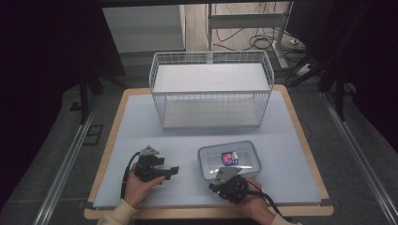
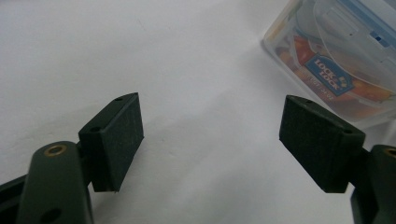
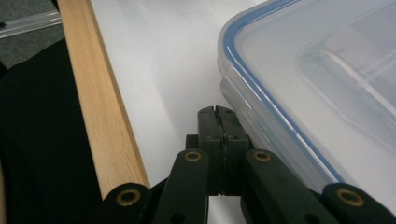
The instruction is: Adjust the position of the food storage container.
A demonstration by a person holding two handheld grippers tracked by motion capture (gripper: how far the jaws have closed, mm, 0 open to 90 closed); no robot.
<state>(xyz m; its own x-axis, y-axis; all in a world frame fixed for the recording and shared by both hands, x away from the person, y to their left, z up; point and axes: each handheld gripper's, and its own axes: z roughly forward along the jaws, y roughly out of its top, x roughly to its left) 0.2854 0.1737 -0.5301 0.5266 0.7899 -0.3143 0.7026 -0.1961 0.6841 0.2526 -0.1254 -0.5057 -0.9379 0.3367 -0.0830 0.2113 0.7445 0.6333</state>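
**Two grippers flanking a lidded container at the near edge of the counter**

We see, in the high view, a clear container (image 1: 229,160) with a blue-rimmed lid lying flat on the white-covered counter (image 1: 291,140), in front of an empty white wire basket (image 1: 211,89). Its long axis runs left to right across the counter. The right gripper (image 1: 220,174) sits at the container's near left corner; in the right gripper view its fingers (image 3: 216,122) are pressed together with nothing between them, just beside the container's side wall (image 3: 261,135) and close to the counter's wooden edge (image 3: 100,121). We cannot tell from these views whether the fingertips touch the wall. The left gripper (image 1: 172,170) rests well to the left of the container, and its fingers (image 2: 114,140) stand wide apart over bare counter. From them the container (image 2: 336,60) lies ahead and to the right (a printed label shows through its lid).

We judge that the coming move turns on this relation: the right gripper is much the nearer, yet its closed fingers must first open, whereas the left gripper is ready to close but must travel rightward toward the container's short left end.
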